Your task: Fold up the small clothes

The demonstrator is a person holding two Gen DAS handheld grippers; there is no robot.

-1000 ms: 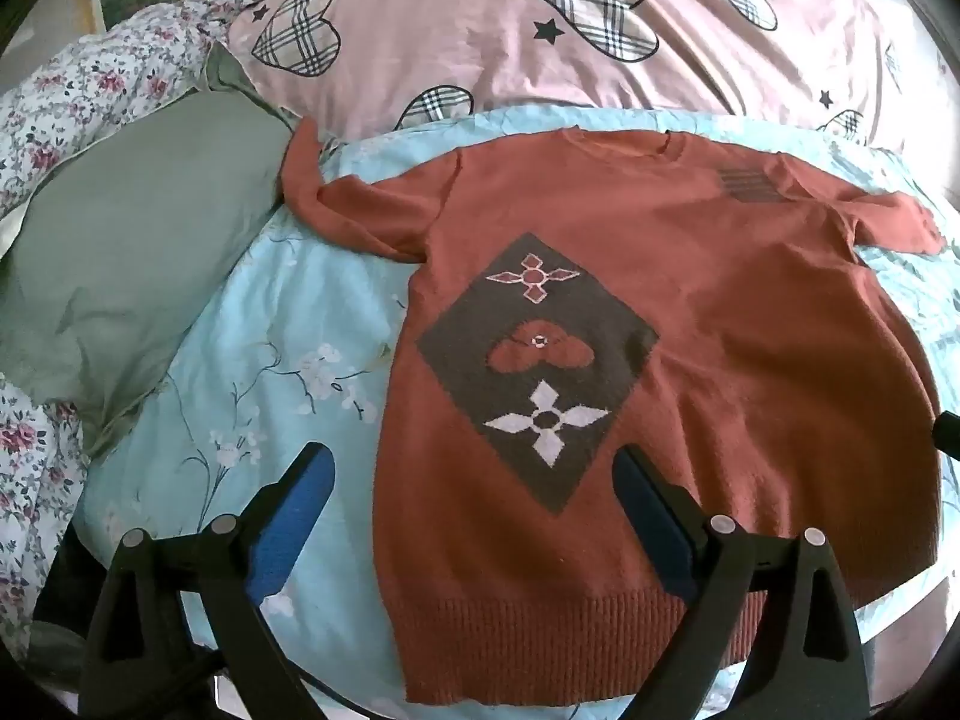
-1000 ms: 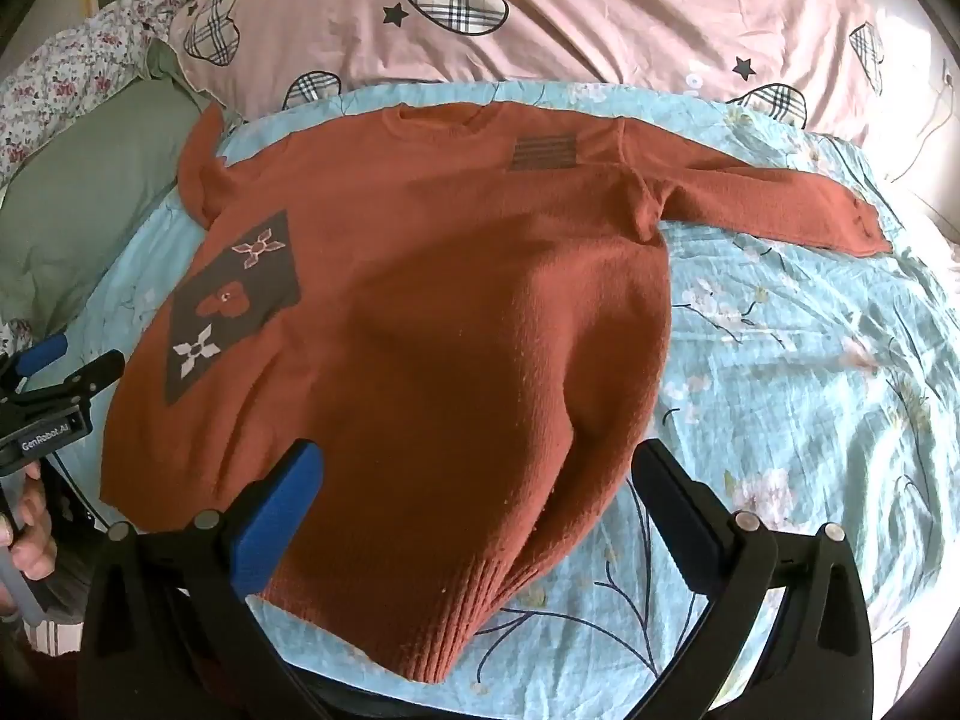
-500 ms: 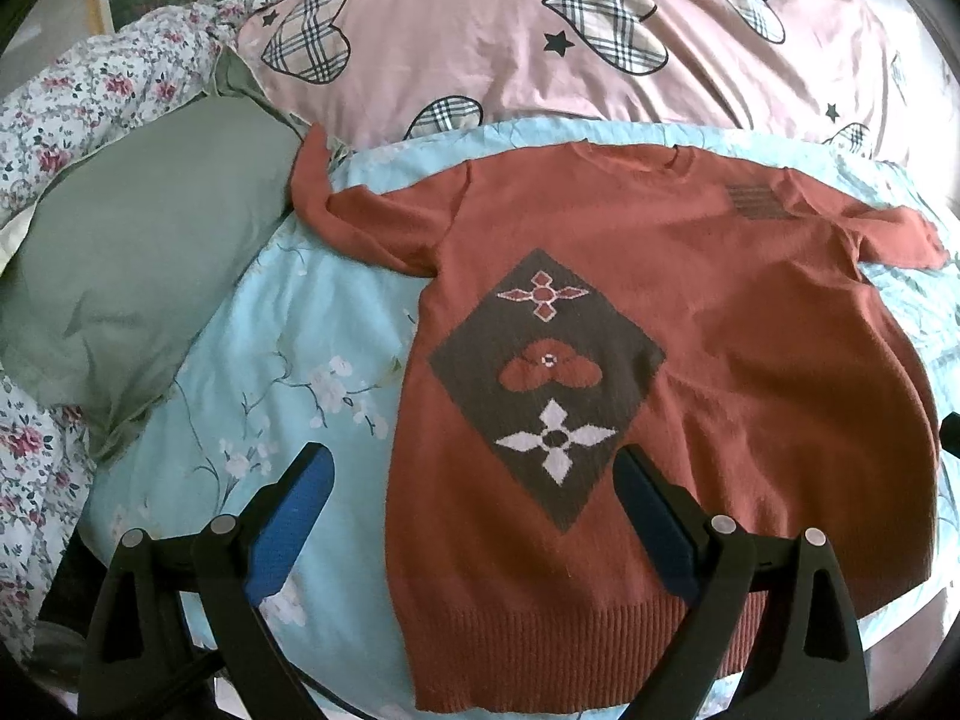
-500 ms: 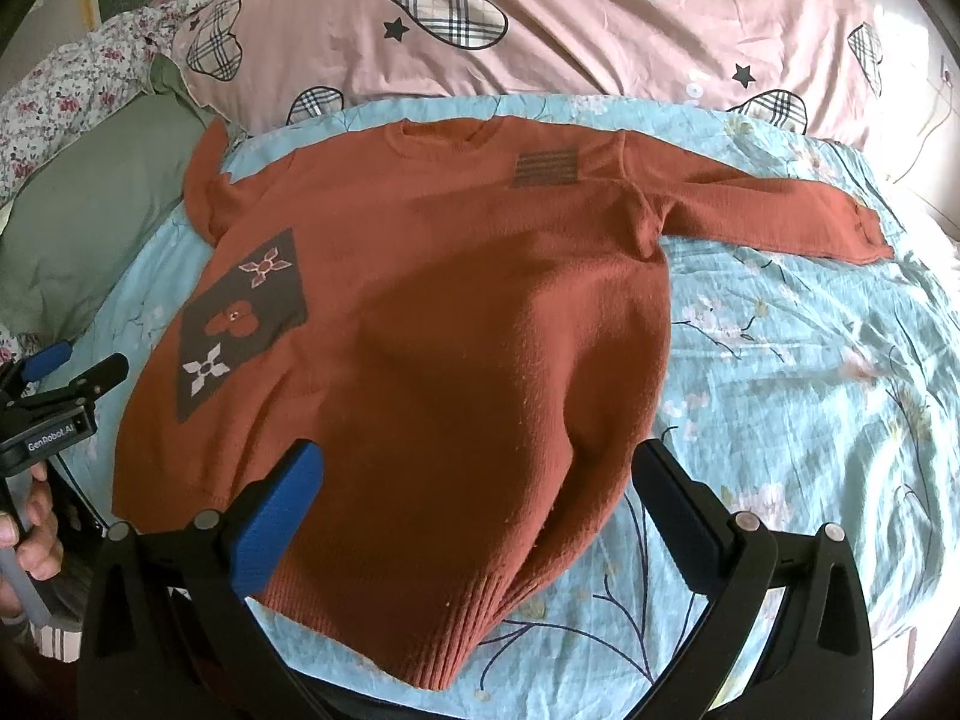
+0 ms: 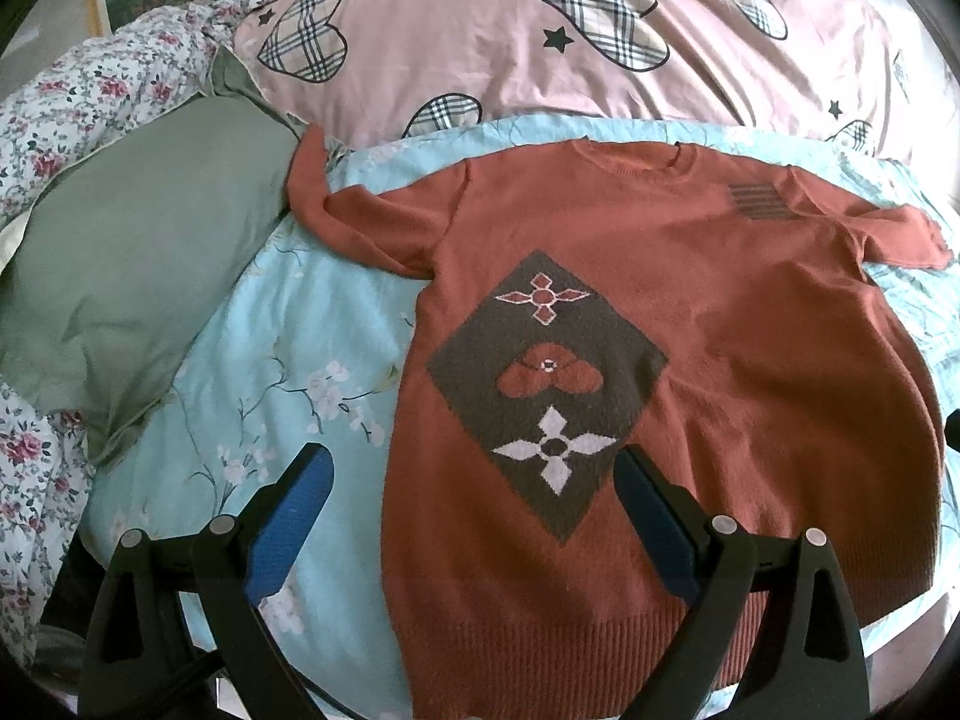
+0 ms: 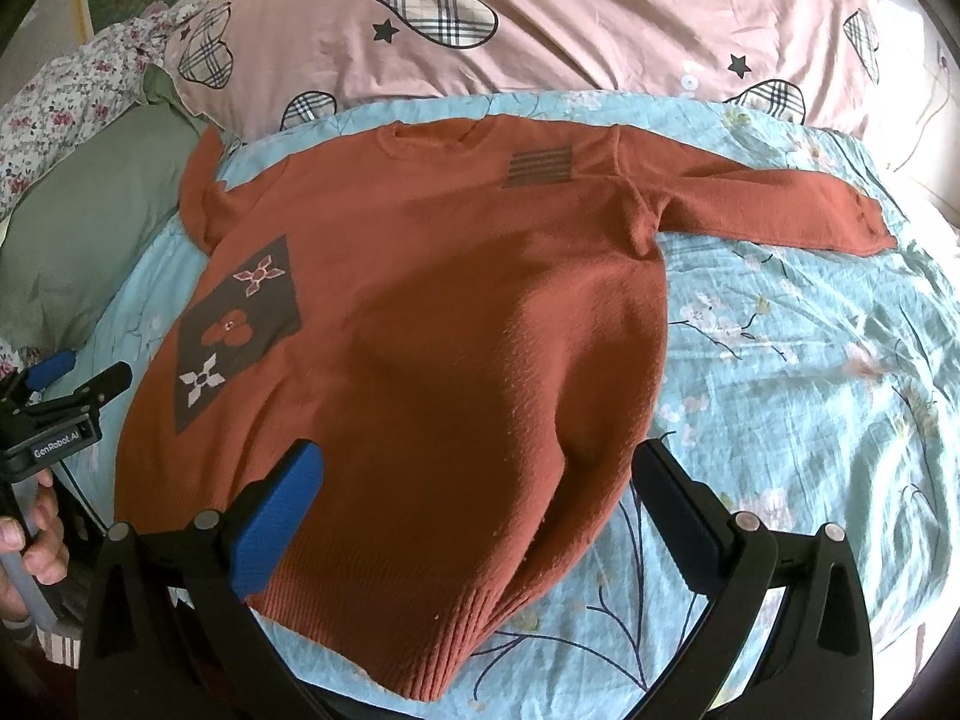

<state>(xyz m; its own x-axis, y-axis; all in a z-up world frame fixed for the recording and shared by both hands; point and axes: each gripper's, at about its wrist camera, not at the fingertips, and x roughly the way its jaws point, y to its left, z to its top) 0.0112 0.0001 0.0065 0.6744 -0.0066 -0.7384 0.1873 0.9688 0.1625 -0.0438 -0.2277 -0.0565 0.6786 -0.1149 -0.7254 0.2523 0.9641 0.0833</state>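
Observation:
A rust-orange knit sweater [image 5: 750,324] lies face up and spread out on the light blue floral bedsheet [image 5: 288,348], hem toward me, with a dark diamond patch [image 5: 546,384] near its left side. It also shows in the right wrist view [image 6: 456,324], with its right sleeve [image 6: 774,204] stretched out and its left sleeve [image 5: 336,204] bent up toward the pillow. My left gripper [image 5: 474,480] is open and empty above the hem's left part. My right gripper [image 6: 477,480] is open and empty above the hem's right part. The left gripper [image 6: 66,378] shows at the right wrist view's left edge.
A pink quilt with plaid hearts [image 5: 540,30] lies along the back of the bed. A grey-green pillow [image 5: 120,252] sits at the left on a floral quilt [image 5: 72,96]. Bare sheet [image 6: 810,390] lies right of the sweater.
Both grippers have drifted a little, so the sweater sits slightly lower and further right in the views. Both stay open. The sweater has not moved.

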